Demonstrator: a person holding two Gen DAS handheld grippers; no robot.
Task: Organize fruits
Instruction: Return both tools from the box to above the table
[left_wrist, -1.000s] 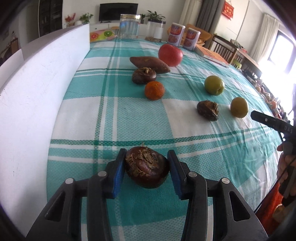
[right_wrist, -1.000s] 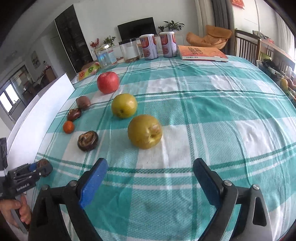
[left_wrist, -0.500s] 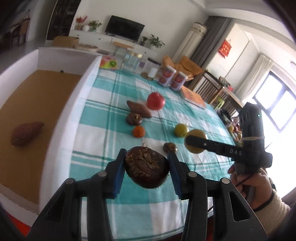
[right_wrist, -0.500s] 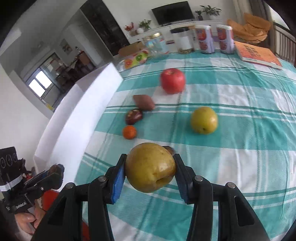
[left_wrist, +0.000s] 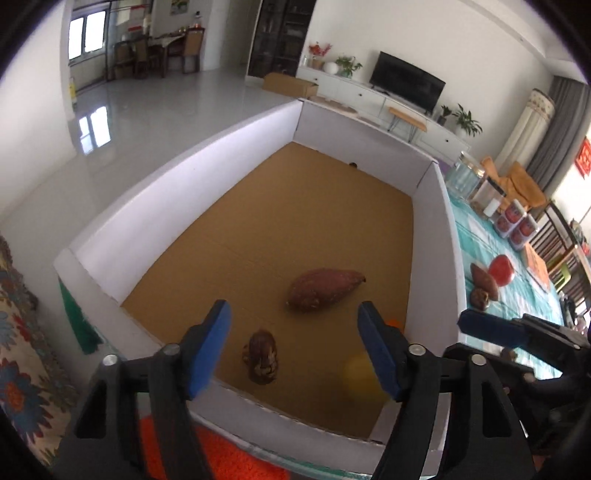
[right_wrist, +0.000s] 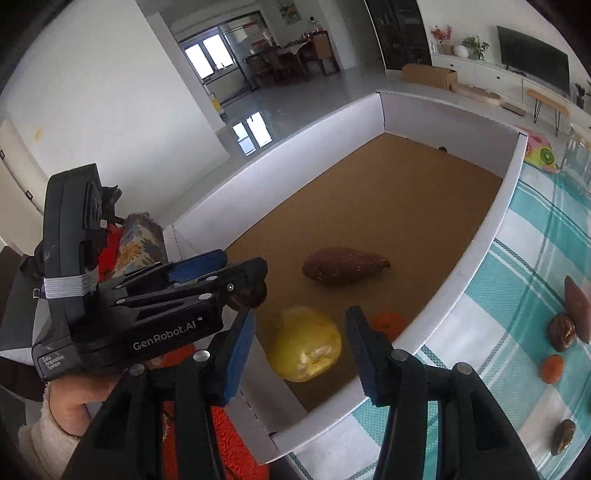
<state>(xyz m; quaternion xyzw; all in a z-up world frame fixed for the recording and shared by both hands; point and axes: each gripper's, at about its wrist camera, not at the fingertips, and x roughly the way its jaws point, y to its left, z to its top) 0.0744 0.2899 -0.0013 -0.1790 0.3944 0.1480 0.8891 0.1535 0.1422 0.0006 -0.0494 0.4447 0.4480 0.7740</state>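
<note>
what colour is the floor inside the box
Plain brown cardboard inside the box, with white walls; the left wrist view shows it best.

A black TV (left_wrist: 406, 82) sits on a long white cabinet (left_wrist: 373, 96) by the far wall. Green plants (left_wrist: 463, 120) stand near it. A brown cardboard box (right_wrist: 428, 75) lies on the shiny floor. Red cans (left_wrist: 515, 223) and what may be clear jars (left_wrist: 467, 177) stand on the checked tablecloth (right_wrist: 524, 251).
</note>
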